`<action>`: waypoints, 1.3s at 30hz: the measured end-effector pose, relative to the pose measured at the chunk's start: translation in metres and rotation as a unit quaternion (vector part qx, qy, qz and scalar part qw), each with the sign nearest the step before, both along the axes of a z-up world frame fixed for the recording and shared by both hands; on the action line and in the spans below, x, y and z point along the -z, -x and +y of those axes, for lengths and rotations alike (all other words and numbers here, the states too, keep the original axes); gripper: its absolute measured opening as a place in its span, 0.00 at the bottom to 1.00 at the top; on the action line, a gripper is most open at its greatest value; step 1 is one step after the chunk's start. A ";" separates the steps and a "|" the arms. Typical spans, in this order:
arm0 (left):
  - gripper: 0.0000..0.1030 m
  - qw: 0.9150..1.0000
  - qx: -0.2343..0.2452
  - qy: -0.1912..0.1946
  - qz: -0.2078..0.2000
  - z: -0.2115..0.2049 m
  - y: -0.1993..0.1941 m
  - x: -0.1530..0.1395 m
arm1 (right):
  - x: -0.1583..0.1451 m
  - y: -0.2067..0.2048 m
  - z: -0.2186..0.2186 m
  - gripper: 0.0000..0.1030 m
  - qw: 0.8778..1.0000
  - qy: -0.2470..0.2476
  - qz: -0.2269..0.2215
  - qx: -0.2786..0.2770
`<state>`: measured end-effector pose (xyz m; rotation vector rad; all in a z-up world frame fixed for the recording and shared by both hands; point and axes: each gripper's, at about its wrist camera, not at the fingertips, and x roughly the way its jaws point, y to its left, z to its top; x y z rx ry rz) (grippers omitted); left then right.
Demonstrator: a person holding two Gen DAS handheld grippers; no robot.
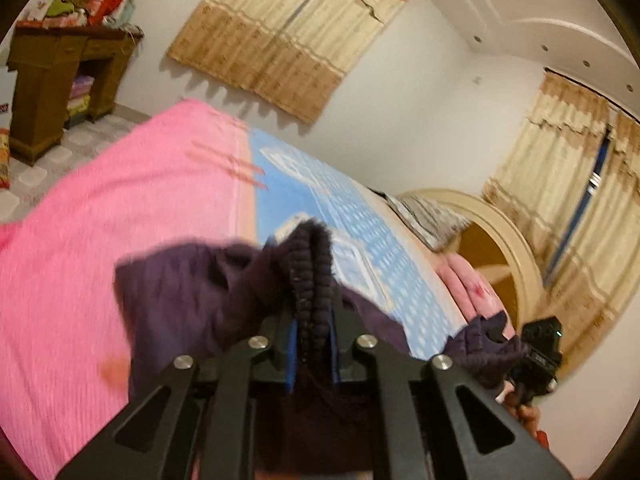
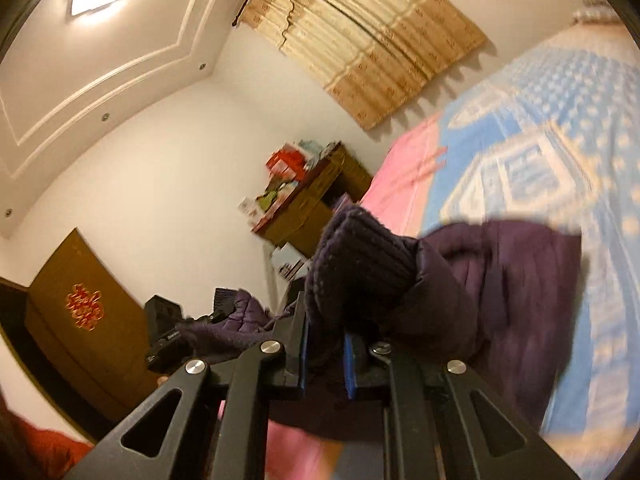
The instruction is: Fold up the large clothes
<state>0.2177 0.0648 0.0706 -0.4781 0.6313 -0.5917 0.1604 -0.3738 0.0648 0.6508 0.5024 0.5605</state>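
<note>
A dark purple padded jacket with ribbed knit trim hangs lifted over the bed. My left gripper is shut on a ribbed knit edge of it, which bunches up between the blue pads. In the right wrist view my right gripper is shut on a ribbed cuff of the same jacket. The right gripper shows at the lower right of the left wrist view, holding purple cloth. The left gripper shows at the lower left of the right wrist view.
The bed carries a pink cover and a blue patterned sheet. A wooden cabinet piled with boxes stands by the wall. Beige curtains hang behind; a curved headboard and pillows lie to the right. A brown door is at left.
</note>
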 end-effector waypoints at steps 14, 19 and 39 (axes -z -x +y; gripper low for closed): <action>0.21 0.964 -0.169 -0.172 0.113 -0.051 -0.180 0.147 | 0.127 -0.213 -0.014 0.13 0.971 0.153 0.109 0.146; 0.26 0.972 -0.154 -0.121 0.133 -0.036 -0.182 0.152 | 0.132 -0.212 -0.025 0.15 0.979 0.106 0.108 0.137; 0.86 0.961 -0.119 -0.247 0.012 -0.107 -0.111 0.068 | 0.054 -0.149 0.046 0.29 0.963 0.240 0.048 0.115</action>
